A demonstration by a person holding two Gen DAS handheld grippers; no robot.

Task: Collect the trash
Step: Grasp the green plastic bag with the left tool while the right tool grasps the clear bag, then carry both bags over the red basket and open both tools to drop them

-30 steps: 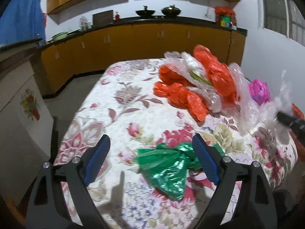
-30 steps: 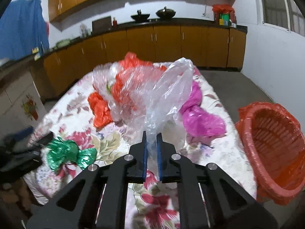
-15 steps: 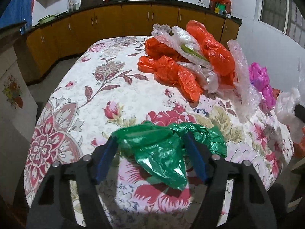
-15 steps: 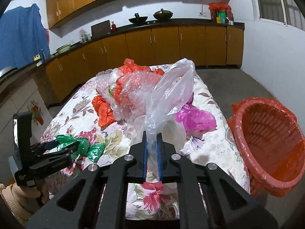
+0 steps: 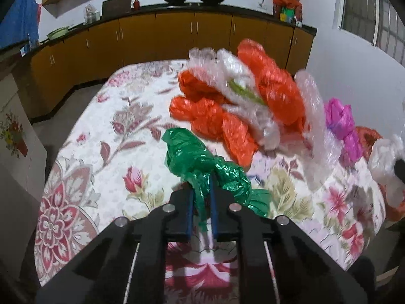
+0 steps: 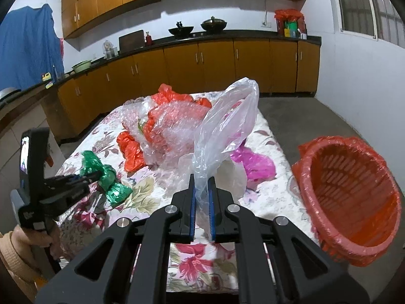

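My left view is motion-blurred, and my right gripper is cut off at its edge. My left gripper pinches the green bag above the surface. My right gripper pinches a clear bag; the basket sits to its right.

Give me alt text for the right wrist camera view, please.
The right claw is shut on a clear plastic bag above a floral table strewn with orange, pink and bubble-wrap trash. An orange basket sits to the right; the left claw grips a green bag.
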